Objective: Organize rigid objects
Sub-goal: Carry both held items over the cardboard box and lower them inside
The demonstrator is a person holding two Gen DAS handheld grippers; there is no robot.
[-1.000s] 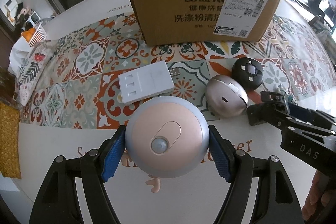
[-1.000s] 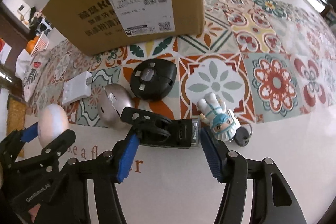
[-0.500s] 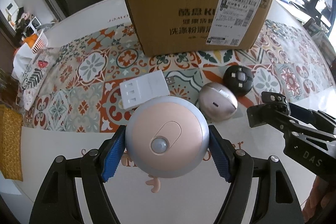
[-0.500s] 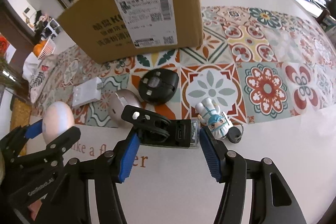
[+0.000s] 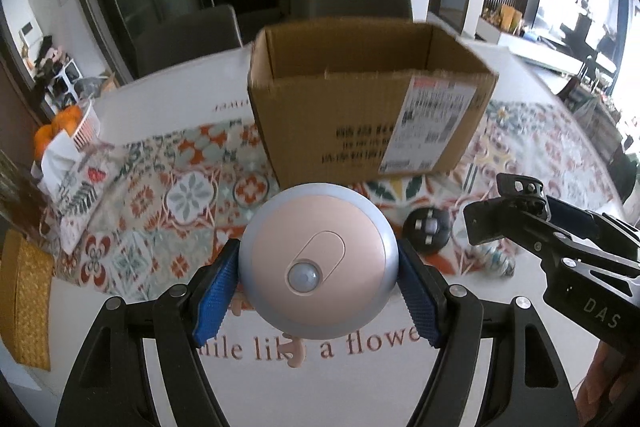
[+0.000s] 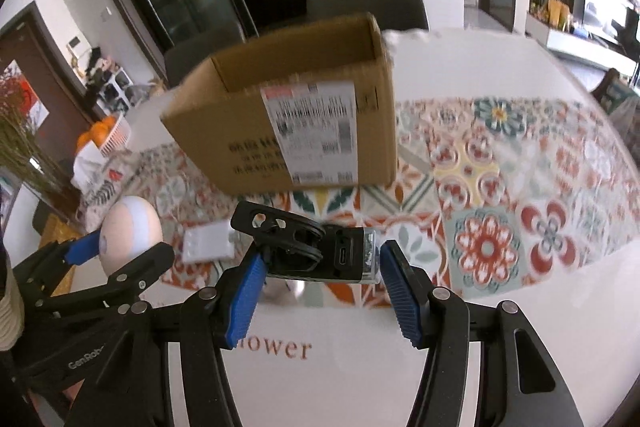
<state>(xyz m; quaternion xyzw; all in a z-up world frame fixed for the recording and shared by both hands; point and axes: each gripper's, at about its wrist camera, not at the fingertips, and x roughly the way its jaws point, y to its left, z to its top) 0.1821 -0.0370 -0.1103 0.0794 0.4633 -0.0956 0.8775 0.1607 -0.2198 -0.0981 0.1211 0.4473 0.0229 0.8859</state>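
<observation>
Left wrist view: you're lifting both loads, box mouth now showing. Left gripper [image 5: 318, 291] is clamping the round pink sensor light [image 5: 319, 258]; right gripper [image 6: 320, 287] is pinching the black clip-on lamp [image 6: 310, 249]. Open brown cardboard box [image 5: 360, 115] is ahead, so drop-off looks next.

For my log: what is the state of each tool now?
Left tool: closed on the round light.
Right tool: closed on the black device.

We read "DAS" on the right gripper [image 5: 592, 311] body, "GenRob" on the left gripper [image 6: 86, 353] body, and "a flowe" and "ower" printed on the surface [image 5: 360, 379]. The cardboard box [image 5: 340, 115] label [image 5: 436, 119] is blurred beyond reading.
</observation>
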